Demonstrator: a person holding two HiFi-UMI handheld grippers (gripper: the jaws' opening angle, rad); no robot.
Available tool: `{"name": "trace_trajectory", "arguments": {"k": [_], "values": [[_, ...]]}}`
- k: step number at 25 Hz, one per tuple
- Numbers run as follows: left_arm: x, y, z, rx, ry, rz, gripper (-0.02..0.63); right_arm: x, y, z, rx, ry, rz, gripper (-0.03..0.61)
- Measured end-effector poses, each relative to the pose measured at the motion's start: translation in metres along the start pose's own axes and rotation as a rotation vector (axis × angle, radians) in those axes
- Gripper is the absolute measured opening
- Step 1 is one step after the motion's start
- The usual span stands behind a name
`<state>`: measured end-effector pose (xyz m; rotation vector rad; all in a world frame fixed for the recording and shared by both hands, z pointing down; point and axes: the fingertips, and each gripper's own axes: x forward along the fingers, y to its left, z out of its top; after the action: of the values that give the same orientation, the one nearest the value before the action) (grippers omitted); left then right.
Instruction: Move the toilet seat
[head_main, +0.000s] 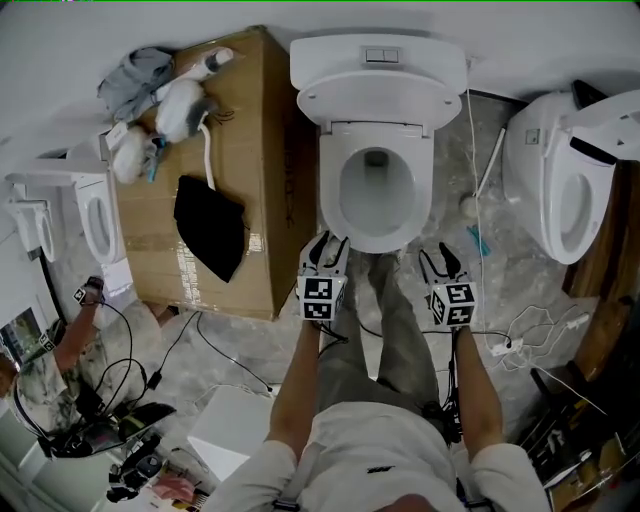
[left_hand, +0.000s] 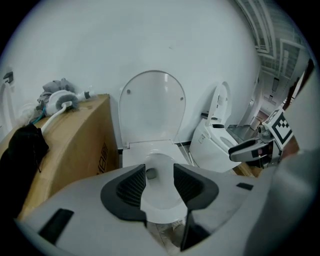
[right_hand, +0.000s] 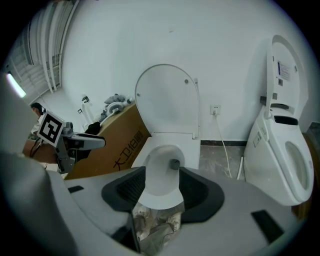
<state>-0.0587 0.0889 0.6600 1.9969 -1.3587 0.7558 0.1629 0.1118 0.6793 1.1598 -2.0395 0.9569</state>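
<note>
White seat (head_main: 378, 98): raised upright against the tank, bowl (head_main: 333, 195) uncovered. Cardboard box (right_hand: 117, 147) beside it bears Chinese characters. Left gripper (head_main: 327, 245), right gripper (head_main: 441, 258): fingers (left_hand: 132, 185) narrowly apart, empty.

Pale short-sleeved shirt (head_main: 380, 455), grey-green trousers (head_main: 392, 335). Left hand-held gripper (head_main: 328, 246) and right hand-held gripper (head_main: 441, 258) are grey, each carrying a black-and-white marker cube; ribbed black pads (left_hand: 131, 186).

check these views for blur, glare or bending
Head view: sharp, even light, only soft shadows around the toilet. Left gripper view: fisheye with black corners, the box edge bows. Right gripper view: same fisheye, pale wall without hard glare, the second toilet curves.
</note>
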Motion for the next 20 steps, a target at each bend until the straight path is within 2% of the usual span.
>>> {"name": "trace_trajectory", "arguments": {"k": [10,20], "values": [[0.060,0.023,-0.073,-0.037,0.076,0.001,0.193,0.056,-0.014,-0.057,0.104,0.041,-0.009,0.219],[0.104,0.045,-0.137,-0.085,0.131,0.041,0.218,0.111,-0.027,-0.114,0.127,0.103,-0.022,0.233]]}}
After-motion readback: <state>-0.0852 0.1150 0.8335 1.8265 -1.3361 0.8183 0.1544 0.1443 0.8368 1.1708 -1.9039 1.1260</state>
